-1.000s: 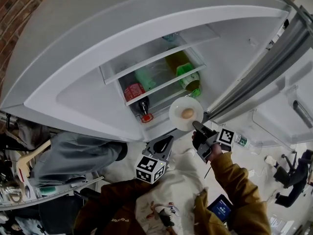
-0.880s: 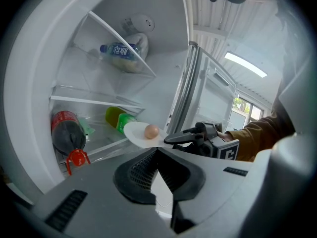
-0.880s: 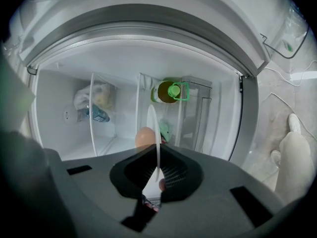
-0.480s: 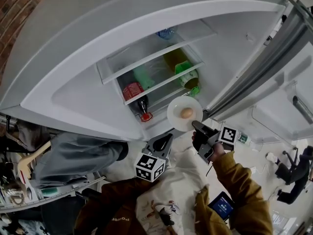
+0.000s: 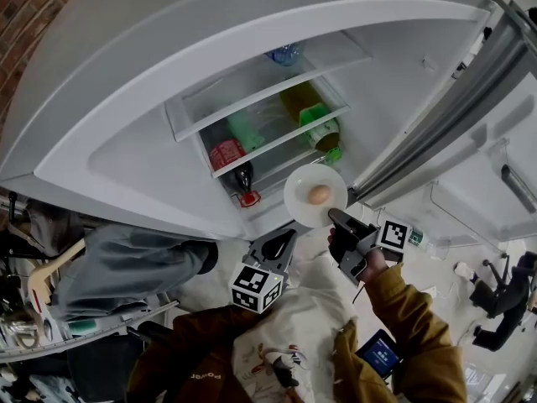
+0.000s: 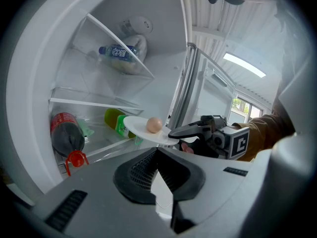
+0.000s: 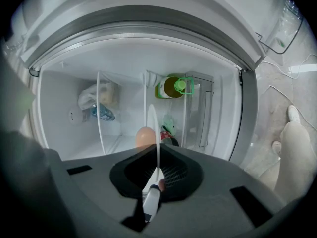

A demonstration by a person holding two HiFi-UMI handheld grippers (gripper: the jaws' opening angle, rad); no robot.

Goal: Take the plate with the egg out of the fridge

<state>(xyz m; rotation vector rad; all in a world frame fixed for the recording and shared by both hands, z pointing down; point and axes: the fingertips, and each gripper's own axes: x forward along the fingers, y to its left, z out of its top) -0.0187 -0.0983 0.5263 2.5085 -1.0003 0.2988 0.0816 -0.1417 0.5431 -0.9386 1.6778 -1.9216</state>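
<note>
A white plate (image 5: 304,201) with a brown egg (image 5: 319,195) on it hangs level in the air at the mouth of the open fridge (image 5: 126,149), clear of the shelves. My right gripper (image 5: 338,217) is shut on the plate's near rim. In the right gripper view the plate (image 7: 157,133) shows edge-on between the pads, with the egg (image 7: 144,137) to its left. The left gripper view shows the plate (image 6: 139,127) and egg (image 6: 154,125) from the side. My left gripper (image 5: 289,238) stays lower left of the plate, shut and holding nothing.
Glass shelves hold a red-labelled cola bottle (image 5: 236,168), a yellow bottle with a green cap (image 5: 320,127) and a water bottle (image 5: 285,54). The open fridge door (image 5: 470,133) stands to the right. A person's grey trouser leg (image 5: 134,263) is at the left.
The right gripper has lifted the plate and egg a little, away from the shelf. The left gripper has stayed put.
</note>
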